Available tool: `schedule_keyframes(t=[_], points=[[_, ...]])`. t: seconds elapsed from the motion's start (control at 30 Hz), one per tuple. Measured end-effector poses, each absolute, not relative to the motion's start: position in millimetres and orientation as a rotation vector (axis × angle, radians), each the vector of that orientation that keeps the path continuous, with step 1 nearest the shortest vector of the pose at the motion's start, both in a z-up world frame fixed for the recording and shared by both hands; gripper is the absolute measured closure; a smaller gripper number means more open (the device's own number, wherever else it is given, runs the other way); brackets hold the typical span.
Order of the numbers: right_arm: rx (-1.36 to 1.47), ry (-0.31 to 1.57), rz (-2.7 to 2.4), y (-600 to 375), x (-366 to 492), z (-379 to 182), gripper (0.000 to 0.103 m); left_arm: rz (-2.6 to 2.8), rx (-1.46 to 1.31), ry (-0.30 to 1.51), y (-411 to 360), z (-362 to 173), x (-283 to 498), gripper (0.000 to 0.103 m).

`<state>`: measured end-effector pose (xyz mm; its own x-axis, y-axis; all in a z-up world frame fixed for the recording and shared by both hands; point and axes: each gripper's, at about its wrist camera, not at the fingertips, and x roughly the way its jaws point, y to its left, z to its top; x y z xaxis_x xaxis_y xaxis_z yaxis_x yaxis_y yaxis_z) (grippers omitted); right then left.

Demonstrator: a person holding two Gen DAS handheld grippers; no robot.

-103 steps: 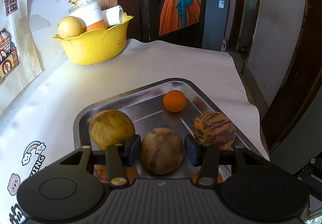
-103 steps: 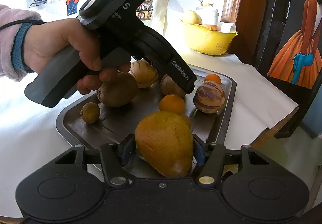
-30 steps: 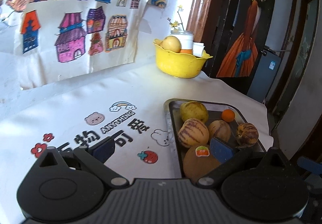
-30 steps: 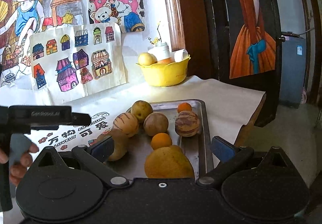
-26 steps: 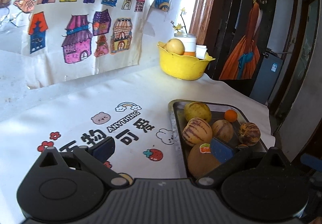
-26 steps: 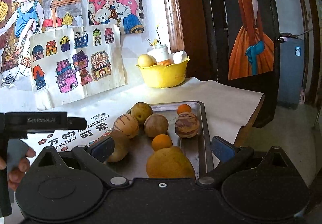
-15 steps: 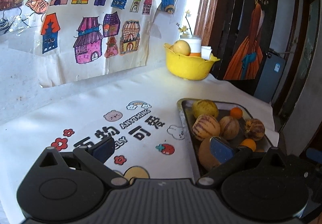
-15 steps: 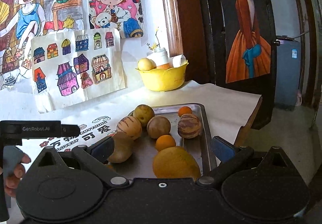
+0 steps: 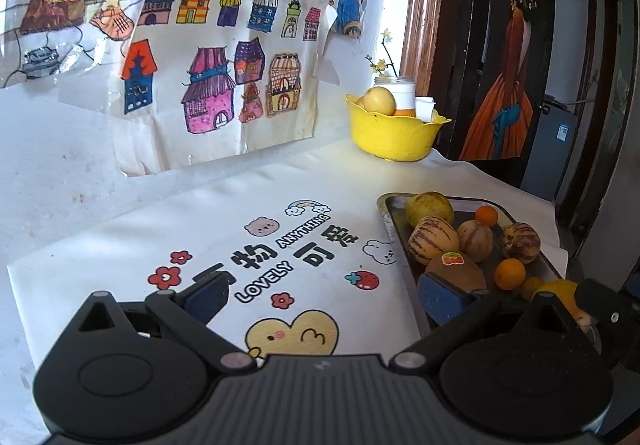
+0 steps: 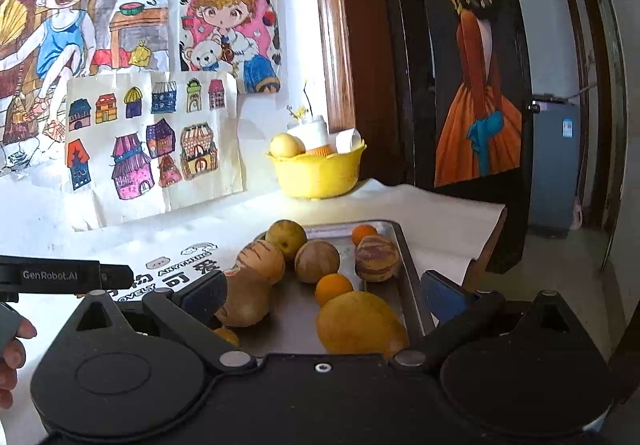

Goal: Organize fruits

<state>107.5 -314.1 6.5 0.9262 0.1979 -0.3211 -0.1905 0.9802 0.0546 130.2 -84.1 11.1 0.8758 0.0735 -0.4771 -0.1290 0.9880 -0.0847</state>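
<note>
A metal tray (image 10: pixel 404 257) holds several fruits: a large yellow mango (image 10: pixel 360 323) at the near end, small oranges (image 10: pixel 334 287), striped melons (image 10: pixel 377 253) and a brown fruit (image 10: pixel 244 299). My right gripper (image 10: pixel 322 293) is open and empty, drawn back above the tray's near end. My left gripper (image 9: pixel 322 295) is open and empty over the printed tablecloth, left of the tray (image 9: pixel 386 205). The mango shows partly at the right edge of the left wrist view (image 9: pixel 560 291).
A yellow bowl (image 10: pixel 320 173) with a pale fruit and a white jar stands at the back against the wall. Drawings hang on the wall (image 9: pixel 208 85). The table edge (image 10: pixel 492 233) drops off right of the tray. The left gripper's body (image 10: pixel 60 275) reaches in at left.
Both grippers have opened, let go of their fruits and pulled back and up from the tray. The left one has swung left over the tablecloth. The mango now lies in the tray.
</note>
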Motion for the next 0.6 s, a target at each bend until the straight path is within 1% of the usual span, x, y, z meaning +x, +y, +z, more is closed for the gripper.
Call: schedule_keyframes(t=[0.3,0.6], points=[[0.004,0.316,0.189,-304,95,3,0.001,0.115,-0.118,0.47,-77,8,114,0.0],[-0.044,0.303,0.159,-290,78,-2,0.001,0.123,-0.15,0.476,-55,1,96,0.0]])
